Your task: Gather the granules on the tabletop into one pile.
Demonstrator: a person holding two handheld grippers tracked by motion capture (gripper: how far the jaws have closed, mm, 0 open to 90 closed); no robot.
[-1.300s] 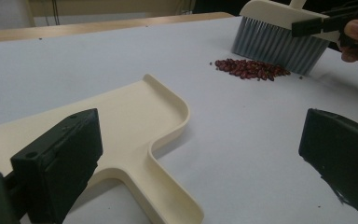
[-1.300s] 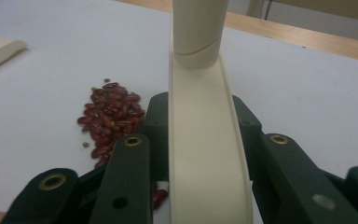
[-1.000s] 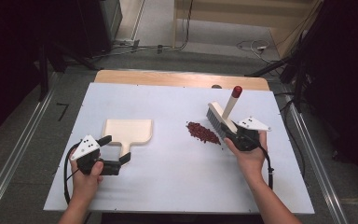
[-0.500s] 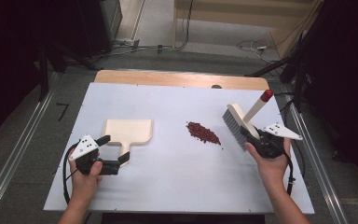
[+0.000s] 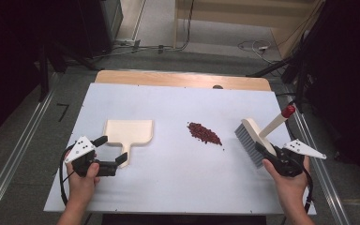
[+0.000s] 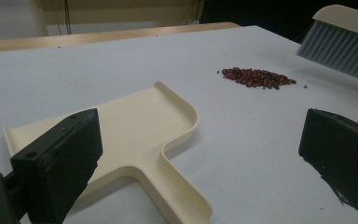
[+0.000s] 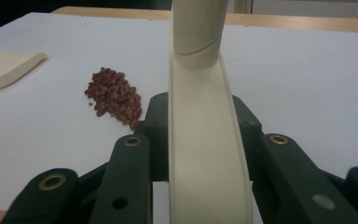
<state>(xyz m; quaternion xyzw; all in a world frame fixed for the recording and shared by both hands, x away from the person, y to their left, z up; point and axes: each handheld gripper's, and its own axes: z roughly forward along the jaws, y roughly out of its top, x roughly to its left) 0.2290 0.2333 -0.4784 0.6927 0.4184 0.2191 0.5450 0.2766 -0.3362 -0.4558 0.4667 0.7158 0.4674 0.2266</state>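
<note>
Left gripper (image 5: pixel 108 154): jaws wide open, one either side of the handle of the dustpan (image 5: pixel 128 132), pads not touching it; in the left gripper view the handle runs between the two black jaws with clear gaps on both sides. The dustpan lies flat on the table (image 5: pixel 168 197), left of centre, its open mouth facing away from the person.

Centre: a small heap of red beans (image 5: pixel 204 133) lies on the bare table, well apart from the dustpan and nearer the brush.

Right gripper (image 5: pixel 268 155): jaws closed on the brush (image 5: pixel 251 140) at its cream back. The bristles point down and towards the beans, with a gap between them. The red-tipped handle slants up and away to the right.

Step in hand, by judgement: preparation for sweeping the beans into the dustpan. The brush is gripped and placed to the right of the heap; the dustpan is not yet gripped.

Next move calls for: closing the left jaws on the dustpan handle, turning its mouth to face the heap, then drawing the bristles leftward through the beans.

Writing: no brand, label or lettering legible on any item.
</note>
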